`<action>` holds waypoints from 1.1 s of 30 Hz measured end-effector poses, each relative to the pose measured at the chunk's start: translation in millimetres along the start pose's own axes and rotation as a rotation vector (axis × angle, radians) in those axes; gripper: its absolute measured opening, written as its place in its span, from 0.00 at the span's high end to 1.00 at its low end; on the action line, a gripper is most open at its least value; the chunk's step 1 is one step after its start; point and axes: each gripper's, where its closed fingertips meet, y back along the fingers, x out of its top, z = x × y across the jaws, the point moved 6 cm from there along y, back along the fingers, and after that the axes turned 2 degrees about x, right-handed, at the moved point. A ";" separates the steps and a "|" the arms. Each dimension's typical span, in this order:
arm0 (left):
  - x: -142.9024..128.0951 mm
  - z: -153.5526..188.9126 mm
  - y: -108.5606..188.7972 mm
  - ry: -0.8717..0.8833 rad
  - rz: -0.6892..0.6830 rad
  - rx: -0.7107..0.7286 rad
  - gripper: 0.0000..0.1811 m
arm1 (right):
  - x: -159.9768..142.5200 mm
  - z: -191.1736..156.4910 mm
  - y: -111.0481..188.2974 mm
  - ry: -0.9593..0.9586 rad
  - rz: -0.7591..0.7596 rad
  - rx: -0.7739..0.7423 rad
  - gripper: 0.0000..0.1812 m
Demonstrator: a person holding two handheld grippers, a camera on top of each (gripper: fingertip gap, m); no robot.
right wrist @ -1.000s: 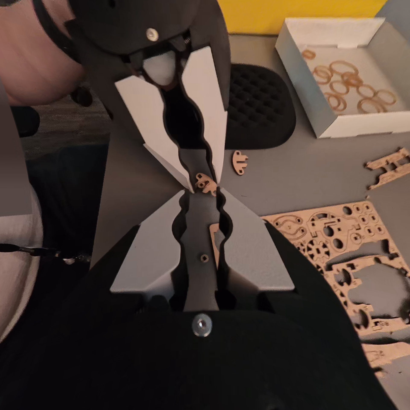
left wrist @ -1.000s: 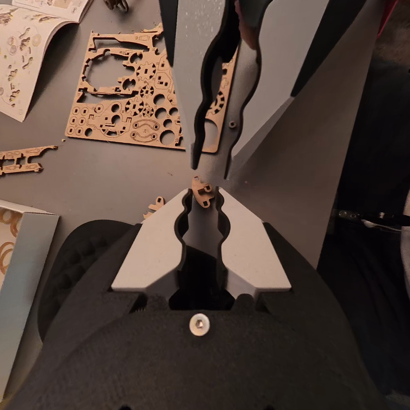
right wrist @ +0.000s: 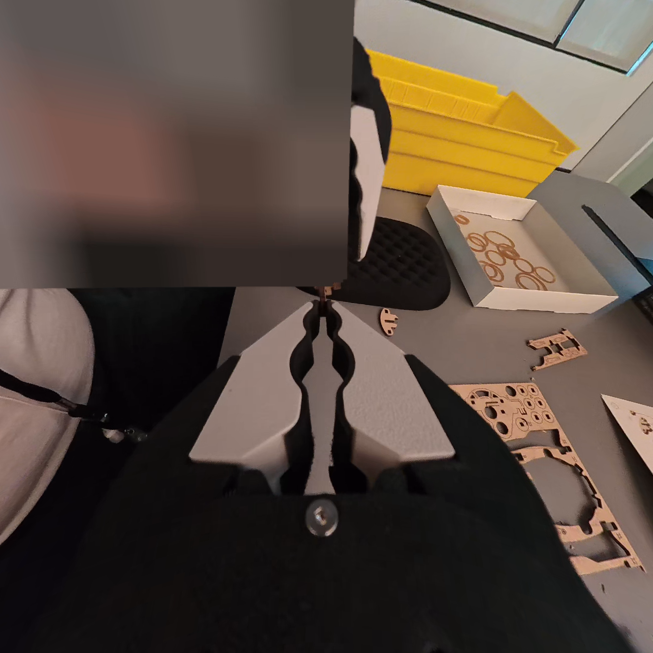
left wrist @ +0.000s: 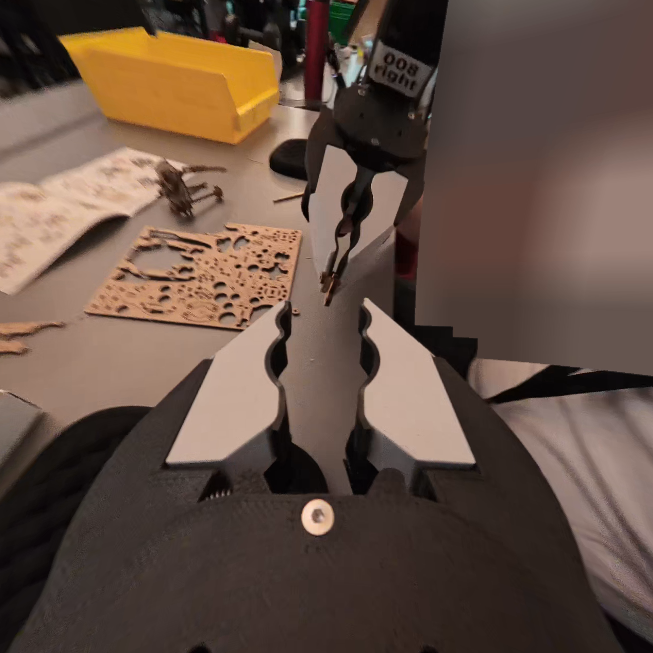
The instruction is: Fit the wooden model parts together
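My right gripper (right wrist: 322, 306) is shut on a small wooden part (right wrist: 327, 292), pinched at the fingertips and held above the grey table. In the left wrist view the same gripper (left wrist: 333, 274) hangs ahead of me with the wooden part (left wrist: 328, 284) poking down from its tips. My left gripper (left wrist: 325, 311) is open and empty, its jaws spread just below and short of that part. A second small rounded wooden piece (right wrist: 388, 321) lies on the table to the right of my right gripper. The punched wooden sheet (left wrist: 208, 279) lies flat to the left, and shows in the right wrist view (right wrist: 523, 438).
A yellow bin (left wrist: 176, 81) stands at the back. An open booklet (left wrist: 63, 208) and a small dark assembled model (left wrist: 180, 192) lie behind the sheet. A white box of wooden rings (right wrist: 509, 254), a black foam pad (right wrist: 399, 265) and a loose frame piece (right wrist: 558, 348) lie near. My left and right fingertips are right by each other.
My left gripper has let go of the small wooden part and opened. The part has passed to my right gripper, now shut on it. Both grippers have tilted up and drawn apart.
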 end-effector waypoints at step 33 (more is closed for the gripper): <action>9.9 22.2 -10.5 -0.323 0.136 0.250 0.97 | 19.1 -3.5 8.3 -0.073 0.094 -0.049 1.00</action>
